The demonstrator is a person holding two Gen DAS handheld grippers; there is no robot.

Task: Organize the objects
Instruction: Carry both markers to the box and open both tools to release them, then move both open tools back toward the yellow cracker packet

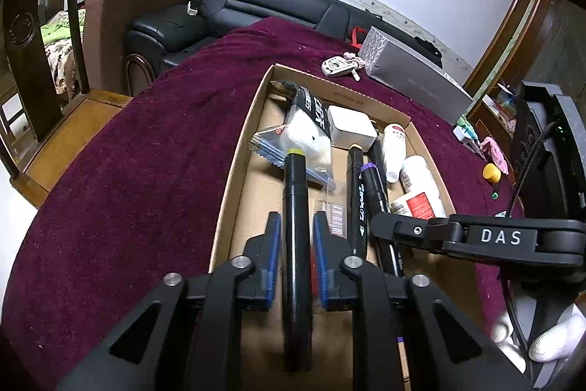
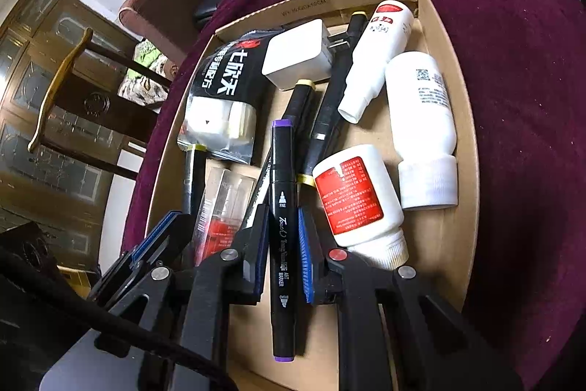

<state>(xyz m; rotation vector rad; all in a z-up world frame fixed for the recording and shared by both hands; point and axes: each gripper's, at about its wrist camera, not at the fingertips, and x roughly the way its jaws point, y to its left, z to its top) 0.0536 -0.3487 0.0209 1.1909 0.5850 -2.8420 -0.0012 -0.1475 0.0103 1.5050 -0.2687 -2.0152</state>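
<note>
A shallow cardboard box (image 1: 238, 152) lies on a maroon cloth and holds markers, bottles and packets. My left gripper (image 1: 296, 222) straddles a black marker with a yellow cap (image 1: 295, 207). A thin gap shows on each side, so its blue pads do not press on the marker, which lies lengthwise in the box. My right gripper (image 2: 282, 211) is shut on a black marker with a purple cap (image 2: 281, 193), held over the other markers. In the left wrist view the right gripper (image 1: 382, 226) comes in from the right, beside the left one.
Inside the box are a white charger (image 2: 296, 57), three white bottles (image 2: 351, 193), a black pouch (image 2: 223, 90) and more markers. On the cloth beyond it lie a key fob (image 1: 338, 65), a grey carton (image 1: 414, 76) and a yellow cap (image 1: 491, 172). A black sofa stands behind.
</note>
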